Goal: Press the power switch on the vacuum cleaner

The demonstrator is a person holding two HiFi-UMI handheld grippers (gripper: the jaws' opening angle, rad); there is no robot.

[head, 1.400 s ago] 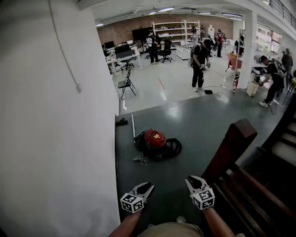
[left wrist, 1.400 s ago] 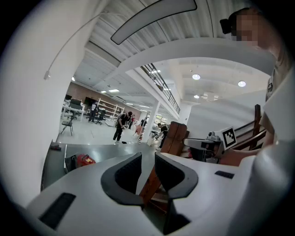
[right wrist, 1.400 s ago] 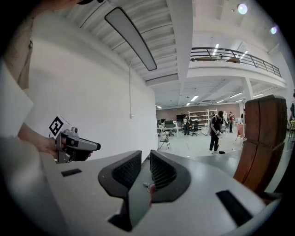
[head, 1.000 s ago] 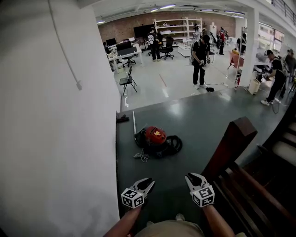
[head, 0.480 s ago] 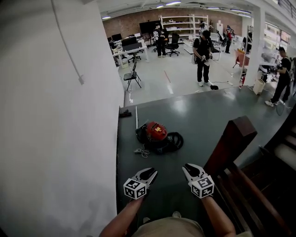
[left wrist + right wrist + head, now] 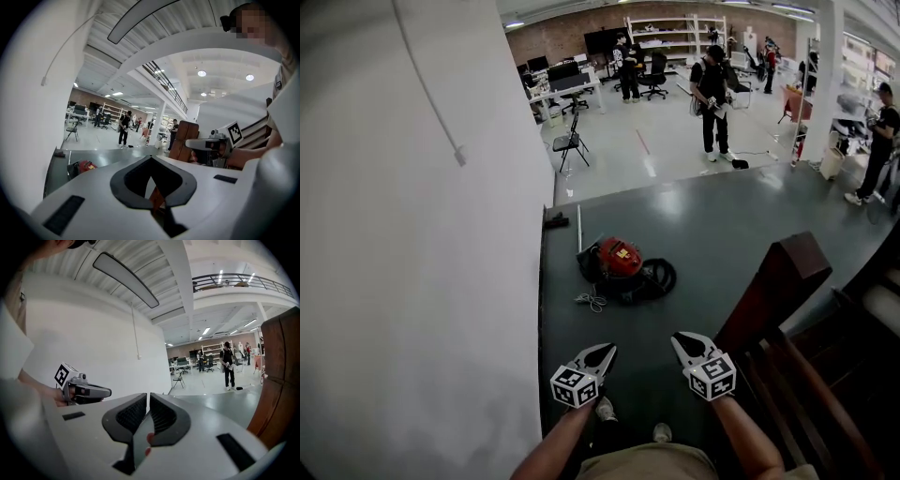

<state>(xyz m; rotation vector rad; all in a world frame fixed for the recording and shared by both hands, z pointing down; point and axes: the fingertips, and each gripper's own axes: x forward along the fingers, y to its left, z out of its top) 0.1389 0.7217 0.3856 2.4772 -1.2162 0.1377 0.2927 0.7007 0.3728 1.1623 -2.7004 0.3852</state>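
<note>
Well ahead of left gripper point(image 6: 606, 351), right gripper point(image 6: 679, 338): vacuum cleaner point(image 6: 622, 260), untouched.

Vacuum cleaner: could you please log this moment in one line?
vacuum cleaner: ahead, untouched | left gripper: shut, empty | right gripper: just closed to slit, empty

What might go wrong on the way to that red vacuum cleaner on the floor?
The loose cord lying beside the vacuum cleaner might catch a foot.
Its black hose coils beside the body and might get in the way.
The wooden post stands close on the right; an elbow might knock it.
</note>
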